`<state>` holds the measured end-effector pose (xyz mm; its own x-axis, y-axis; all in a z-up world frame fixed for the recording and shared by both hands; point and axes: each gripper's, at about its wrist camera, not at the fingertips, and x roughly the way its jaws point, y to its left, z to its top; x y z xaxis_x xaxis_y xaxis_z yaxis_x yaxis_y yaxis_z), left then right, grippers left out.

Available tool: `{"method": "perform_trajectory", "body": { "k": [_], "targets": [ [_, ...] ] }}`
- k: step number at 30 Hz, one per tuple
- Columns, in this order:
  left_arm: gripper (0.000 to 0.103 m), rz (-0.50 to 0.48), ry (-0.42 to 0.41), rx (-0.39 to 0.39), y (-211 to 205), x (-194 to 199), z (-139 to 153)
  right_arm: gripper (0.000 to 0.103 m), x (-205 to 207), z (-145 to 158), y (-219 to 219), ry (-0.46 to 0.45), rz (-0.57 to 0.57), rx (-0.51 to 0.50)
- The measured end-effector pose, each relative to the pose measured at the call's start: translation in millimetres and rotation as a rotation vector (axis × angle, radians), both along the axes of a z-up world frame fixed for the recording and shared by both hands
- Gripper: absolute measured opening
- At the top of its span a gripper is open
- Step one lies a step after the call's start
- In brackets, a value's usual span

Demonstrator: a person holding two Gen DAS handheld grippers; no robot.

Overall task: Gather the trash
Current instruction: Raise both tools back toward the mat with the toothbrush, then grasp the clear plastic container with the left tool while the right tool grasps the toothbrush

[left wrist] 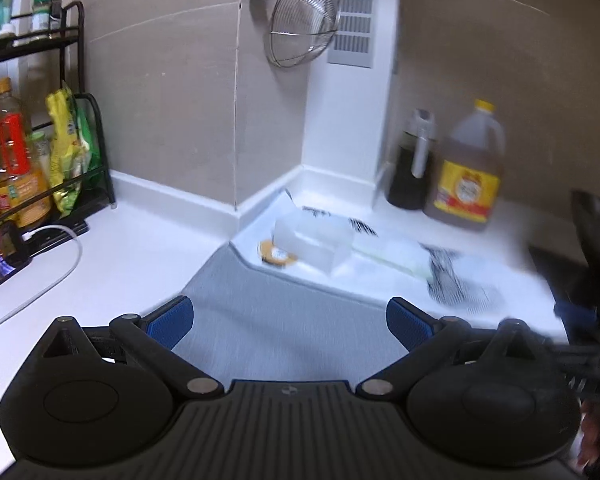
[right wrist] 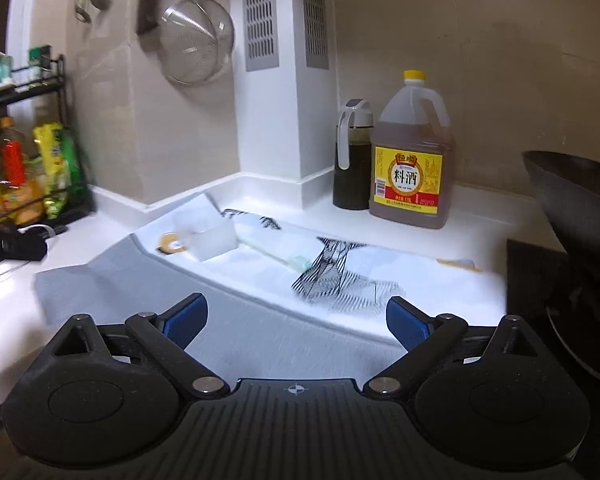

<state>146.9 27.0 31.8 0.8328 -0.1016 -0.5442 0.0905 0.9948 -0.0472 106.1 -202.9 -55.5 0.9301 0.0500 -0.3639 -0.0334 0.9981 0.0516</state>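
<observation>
On the tabletop (right wrist: 480, 216) a box (right wrist: 214, 240) lies on a bag (right wrist: 260, 264) in the corner. Behind, a jug (right wrist: 414, 160) stands right of a dispenser (right wrist: 352, 160). A rack (left wrist: 32, 160) stands far left.

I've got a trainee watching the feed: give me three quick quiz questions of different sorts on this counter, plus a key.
1. True or false: the left hand-held gripper and the right hand-held gripper each hold a piece of trash.
2. What stands directly beside the yellow-capped jug? A) dark dispenser bottle B) a kettle C) a mug
3. Fill in: the clear plastic container lies on a white ____ on the counter.

Key: 1 false, both stand open with nothing between the pads; 2 A; 3 plastic bag.
</observation>
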Motion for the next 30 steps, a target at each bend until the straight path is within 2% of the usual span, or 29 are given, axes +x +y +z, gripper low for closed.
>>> {"method": "perform_trajectory", "body": {
  "k": [8, 15, 19, 24, 27, 30],
  "targets": [
    [0.103, 0.032, 0.109, -0.011, -21, 122, -23, 0.099, 103, -8, 13, 0.077, 0.029, -0.076],
    [0.103, 0.014, 0.162, -0.068, -43, 194, -35, 0.099, 168, -17, 29, 0.152, 0.071, -0.121],
    [0.103, -0.004, 0.184, -0.086, -62, 226, -38, 0.099, 187, -24, 35, 0.176, 0.076, -0.165],
    [0.103, 0.004, 0.266, -0.078, -78, 260, -56, 0.099, 207, -37, 34, 0.212, 0.072, -0.163],
    [0.103, 0.010, 0.309, -0.037, -75, 267, -70, 0.103, 213, -45, 32, 0.205, 0.071, -0.156],
    [0.103, 0.017, 0.354, -0.063, -63, 270, -87, 0.103, 216, -46, 27, 0.212, 0.081, -0.122]
  ]
}}
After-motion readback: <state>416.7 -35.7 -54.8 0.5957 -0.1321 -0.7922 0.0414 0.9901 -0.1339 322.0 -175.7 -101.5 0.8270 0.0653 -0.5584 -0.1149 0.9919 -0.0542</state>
